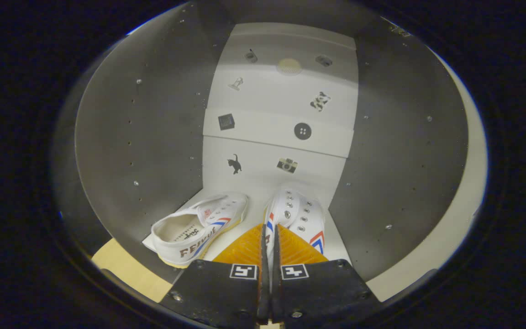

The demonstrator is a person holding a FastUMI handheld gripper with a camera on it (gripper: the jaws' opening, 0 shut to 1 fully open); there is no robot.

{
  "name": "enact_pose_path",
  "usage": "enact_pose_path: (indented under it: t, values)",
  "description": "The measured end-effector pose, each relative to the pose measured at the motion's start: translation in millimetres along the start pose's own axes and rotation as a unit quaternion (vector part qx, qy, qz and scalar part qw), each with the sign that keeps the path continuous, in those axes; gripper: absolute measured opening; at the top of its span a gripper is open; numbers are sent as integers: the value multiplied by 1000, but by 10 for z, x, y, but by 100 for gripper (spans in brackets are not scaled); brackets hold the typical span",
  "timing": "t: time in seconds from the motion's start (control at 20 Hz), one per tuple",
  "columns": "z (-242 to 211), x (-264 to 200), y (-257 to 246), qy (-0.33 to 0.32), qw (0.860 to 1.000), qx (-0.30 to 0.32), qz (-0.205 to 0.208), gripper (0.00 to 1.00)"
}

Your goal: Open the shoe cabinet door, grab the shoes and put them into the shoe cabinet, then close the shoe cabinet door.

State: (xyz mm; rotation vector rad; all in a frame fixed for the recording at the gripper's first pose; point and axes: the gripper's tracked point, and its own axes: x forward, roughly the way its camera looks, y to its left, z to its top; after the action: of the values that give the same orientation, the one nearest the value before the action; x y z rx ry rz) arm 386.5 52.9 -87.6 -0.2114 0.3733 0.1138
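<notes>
The tongs (pixel 270 244) are pinching the side wall of one white shoe (pixel 300 214), holding it inside the shoe cabinet (pixel 126 137). The other shoe (pixel 199 226) is lying just left of it on the cabinet's floor.

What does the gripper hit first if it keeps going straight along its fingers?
Nothing new at once: the gripper is already shut on the side wall of a white canvas sneaker with red and blue stripes. Pushed straight on, the shoe's toe would probably meet the white sticker-covered back panel; depth is unclear.
</notes>
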Motion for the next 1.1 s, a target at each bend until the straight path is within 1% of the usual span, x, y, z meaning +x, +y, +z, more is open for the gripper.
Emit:
enact_pose_path:
  t: [0.1, 0.3, 0.35, 0.45, 0.55, 0.6, 0.65, 0.75, 0.85, 1.0, 1.1]
  values:
    - [-67, 138, 37, 7, 1000, 2, 7, 7]
    - [-194, 381, -4, 20, 1000, 9, -6, 9]
    - [-163, 385, 0, 12, 1000, 5, -6, 9]
    - [-81, 461, -91, -11, 999, -19, -28, 10]
    - [68, 402, -153, -56, 996, -52, -49, 20]
    - [132, 340, -180, -75, 993, -66, -59, 31]
    - [176, 273, -168, -88, 991, -76, -61, 43]
    - [199, 111, -178, -95, 989, -84, -71, 66]
    - [250, -135, -142, -98, 990, -70, -67, 79]
    - [308, -559, -86, -108, 992, -27, -51, 100]
    - [342, -884, -50, -115, 993, -6, -39, 100]
